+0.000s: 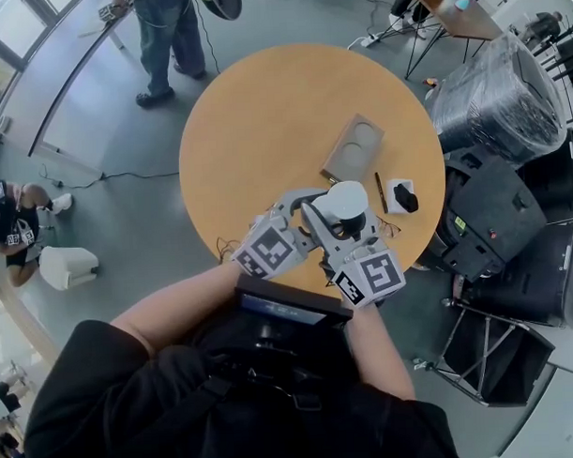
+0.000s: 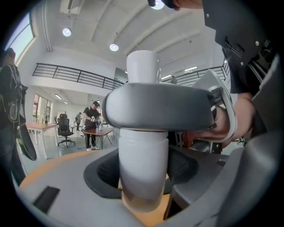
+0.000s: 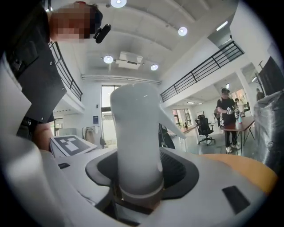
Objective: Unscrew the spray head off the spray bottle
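A white spray bottle (image 1: 347,201) stands upright near the round table's front edge, with both grippers meeting on it. My left gripper (image 1: 316,207) comes in from the left, and its dark pads sit against the lower body (image 2: 142,155) on both sides. My right gripper (image 1: 344,231) reaches from the near side. One of its grey fingers (image 2: 155,106) crosses the bottle's upper part. In the right gripper view the pads hug the white spray head (image 3: 135,133) just above a ringed collar (image 3: 138,195). Only the tip of the head (image 2: 142,66) shows above that finger.
On the wooden table (image 1: 254,112) behind the bottle lie a grey-brown tray (image 1: 353,148), a thin dark stick (image 1: 380,192) and a black item on a white card (image 1: 402,197). A person (image 1: 170,40) stands beyond the table. Wrapped black equipment (image 1: 498,99) crowds the right.
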A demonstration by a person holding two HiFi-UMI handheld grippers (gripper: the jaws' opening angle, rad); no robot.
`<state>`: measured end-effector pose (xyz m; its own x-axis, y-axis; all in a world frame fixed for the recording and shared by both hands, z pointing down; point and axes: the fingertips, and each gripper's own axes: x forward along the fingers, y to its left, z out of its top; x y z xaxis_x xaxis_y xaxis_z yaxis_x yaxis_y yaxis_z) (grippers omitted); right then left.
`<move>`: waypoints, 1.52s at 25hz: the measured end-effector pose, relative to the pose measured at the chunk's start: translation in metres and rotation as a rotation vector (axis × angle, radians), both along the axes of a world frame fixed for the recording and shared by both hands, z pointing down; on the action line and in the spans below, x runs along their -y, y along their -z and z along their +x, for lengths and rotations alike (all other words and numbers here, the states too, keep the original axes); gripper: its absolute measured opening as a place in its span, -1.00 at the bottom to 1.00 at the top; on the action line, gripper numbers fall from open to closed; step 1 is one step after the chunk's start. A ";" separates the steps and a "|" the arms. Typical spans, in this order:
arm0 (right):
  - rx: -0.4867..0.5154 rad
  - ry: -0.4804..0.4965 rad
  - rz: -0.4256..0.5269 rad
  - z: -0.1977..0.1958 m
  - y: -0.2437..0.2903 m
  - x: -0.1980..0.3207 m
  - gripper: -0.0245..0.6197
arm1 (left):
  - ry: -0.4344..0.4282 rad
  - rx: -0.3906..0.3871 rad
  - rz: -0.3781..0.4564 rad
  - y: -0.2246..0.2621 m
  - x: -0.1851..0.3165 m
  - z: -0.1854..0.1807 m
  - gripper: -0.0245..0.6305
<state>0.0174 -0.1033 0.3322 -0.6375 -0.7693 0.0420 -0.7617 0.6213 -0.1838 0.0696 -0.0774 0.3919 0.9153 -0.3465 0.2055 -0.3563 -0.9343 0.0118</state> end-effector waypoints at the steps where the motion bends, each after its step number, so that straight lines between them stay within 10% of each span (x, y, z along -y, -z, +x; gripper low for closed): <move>1: -0.005 0.018 0.010 -0.001 0.001 -0.002 -0.08 | -0.013 -0.002 0.002 0.000 -0.002 0.000 0.01; 18: 0.043 0.599 0.046 -0.018 0.014 -0.073 -0.08 | -0.583 0.025 -0.027 0.003 -0.071 -0.010 0.01; 38: 0.003 -0.016 0.037 0.009 0.012 -0.018 0.11 | 0.031 0.013 0.005 -0.007 0.005 -0.007 0.01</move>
<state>0.0266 -0.0853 0.3198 -0.6249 -0.7806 0.0117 -0.7714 0.6151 -0.1631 0.0624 -0.0823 0.3988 0.9013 -0.3762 0.2150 -0.3856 -0.9227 0.0021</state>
